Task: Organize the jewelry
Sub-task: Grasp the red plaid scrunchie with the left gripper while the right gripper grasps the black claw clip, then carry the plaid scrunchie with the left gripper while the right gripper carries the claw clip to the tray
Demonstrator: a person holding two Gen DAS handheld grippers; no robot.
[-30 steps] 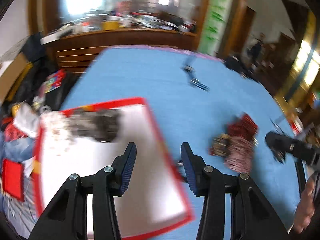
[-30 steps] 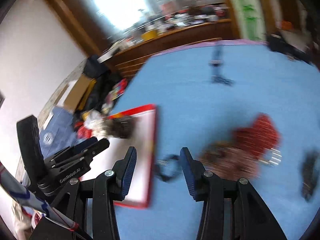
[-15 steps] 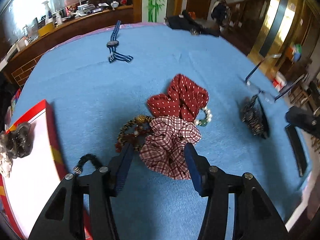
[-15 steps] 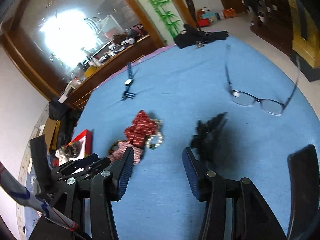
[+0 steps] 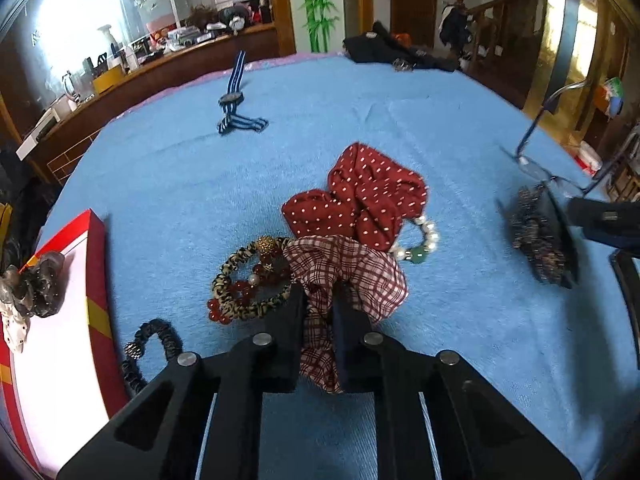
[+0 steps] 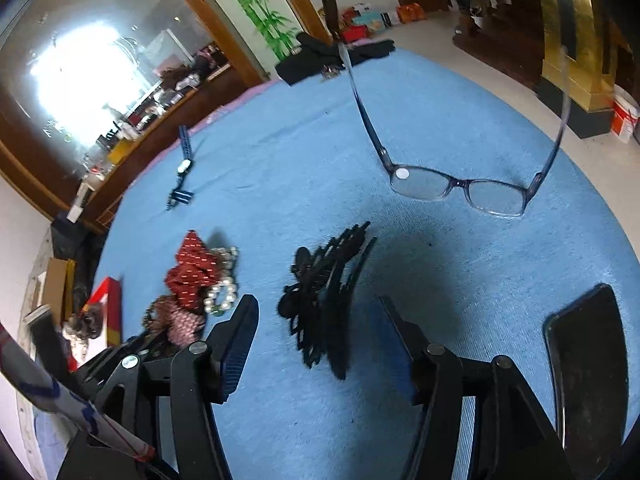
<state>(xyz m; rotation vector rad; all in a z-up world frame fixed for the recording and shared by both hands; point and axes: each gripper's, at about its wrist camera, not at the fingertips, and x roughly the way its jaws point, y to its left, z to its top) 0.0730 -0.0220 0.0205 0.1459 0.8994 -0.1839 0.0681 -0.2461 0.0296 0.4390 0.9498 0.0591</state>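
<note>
My left gripper (image 5: 320, 304) is shut on the red-and-white plaid scrunchie (image 5: 348, 276), which rests on the blue cloth. Touching it are a red polka-dot scrunchie (image 5: 360, 200), a pearl bracelet (image 5: 424, 240), a leopard hair tie with red beads (image 5: 248, 284) and a small black hair tie (image 5: 156, 340). A red-rimmed white tray (image 5: 60, 344) at the left holds a grey scrunchie (image 5: 32, 284). My right gripper (image 6: 316, 320) is open, its jaws on either side of a black lace hair clip (image 6: 324, 300), not touching it.
Glasses (image 6: 460, 188) lie far right on the blue cloth (image 6: 280, 160). A striped-band watch (image 5: 234, 100) lies at the back. A dark phone (image 6: 584, 360) lies at the right edge. Black clothing (image 6: 320, 56) sits at the far edge. Clutter lies on the floor left of the table.
My left gripper swung right from the tray to the pile and closed on the plaid scrunchie. My right gripper moved right and forward to straddle the black lace clip.
</note>
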